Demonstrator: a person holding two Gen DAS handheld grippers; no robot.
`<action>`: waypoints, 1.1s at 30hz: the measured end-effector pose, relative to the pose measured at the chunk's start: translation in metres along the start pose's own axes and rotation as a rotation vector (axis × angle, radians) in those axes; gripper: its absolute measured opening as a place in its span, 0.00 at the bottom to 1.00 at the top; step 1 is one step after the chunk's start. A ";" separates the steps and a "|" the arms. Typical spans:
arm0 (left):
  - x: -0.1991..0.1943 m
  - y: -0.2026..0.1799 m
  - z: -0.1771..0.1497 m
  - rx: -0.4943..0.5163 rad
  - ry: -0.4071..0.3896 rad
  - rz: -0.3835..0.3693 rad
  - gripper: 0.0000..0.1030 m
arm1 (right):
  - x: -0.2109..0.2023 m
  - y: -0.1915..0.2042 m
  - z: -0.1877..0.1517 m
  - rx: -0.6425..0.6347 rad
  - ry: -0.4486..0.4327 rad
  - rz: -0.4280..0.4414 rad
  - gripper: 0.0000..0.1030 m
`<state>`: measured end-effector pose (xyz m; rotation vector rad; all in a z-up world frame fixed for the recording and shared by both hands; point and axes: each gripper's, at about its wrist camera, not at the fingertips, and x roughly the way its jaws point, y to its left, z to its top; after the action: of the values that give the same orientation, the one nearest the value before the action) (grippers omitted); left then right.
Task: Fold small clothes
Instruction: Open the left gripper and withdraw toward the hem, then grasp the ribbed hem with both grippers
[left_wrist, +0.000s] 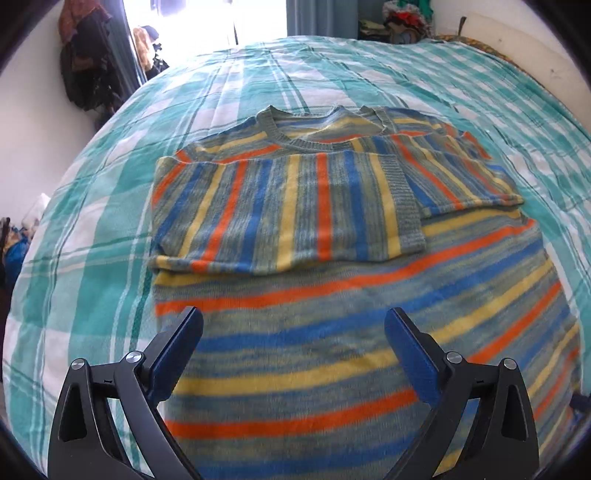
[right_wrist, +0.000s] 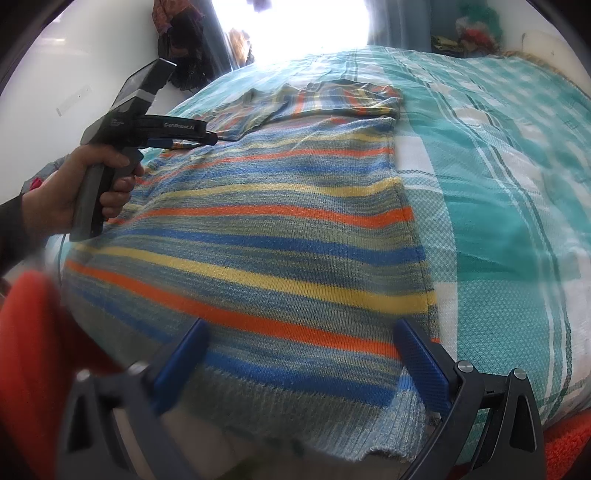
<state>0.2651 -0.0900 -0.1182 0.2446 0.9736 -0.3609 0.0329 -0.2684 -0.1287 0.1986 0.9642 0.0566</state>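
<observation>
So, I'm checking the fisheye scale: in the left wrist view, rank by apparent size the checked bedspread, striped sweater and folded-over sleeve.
1. Checked bedspread
2. Striped sweater
3. Folded-over sleeve

The sweater lies nearer the camera, which swells it.

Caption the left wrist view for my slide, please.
Open left gripper above a striped sweater, both sleeves folded across its chest, on a teal checked bedspread.

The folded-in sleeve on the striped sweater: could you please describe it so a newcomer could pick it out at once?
Start at the bed with the teal and white checked cover; the striped sweater lies flat on it. The sleeve is folded across the chest just below the ribbed neckline. Its stripes run up and down, while the body's stripes run across.
</observation>
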 end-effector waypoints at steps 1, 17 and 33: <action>-0.013 0.003 -0.014 -0.006 -0.007 -0.013 0.96 | -0.002 0.000 0.000 0.003 -0.003 0.003 0.97; -0.090 -0.004 -0.133 -0.058 -0.072 -0.027 0.97 | -0.024 0.010 0.007 -0.036 -0.123 0.006 0.97; -0.112 0.024 -0.139 -0.181 -0.097 0.003 0.97 | -0.043 -0.016 0.007 0.043 -0.187 -0.027 0.97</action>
<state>0.1118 0.0031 -0.0983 0.0638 0.9039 -0.2770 0.0142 -0.2907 -0.0932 0.2267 0.7820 -0.0078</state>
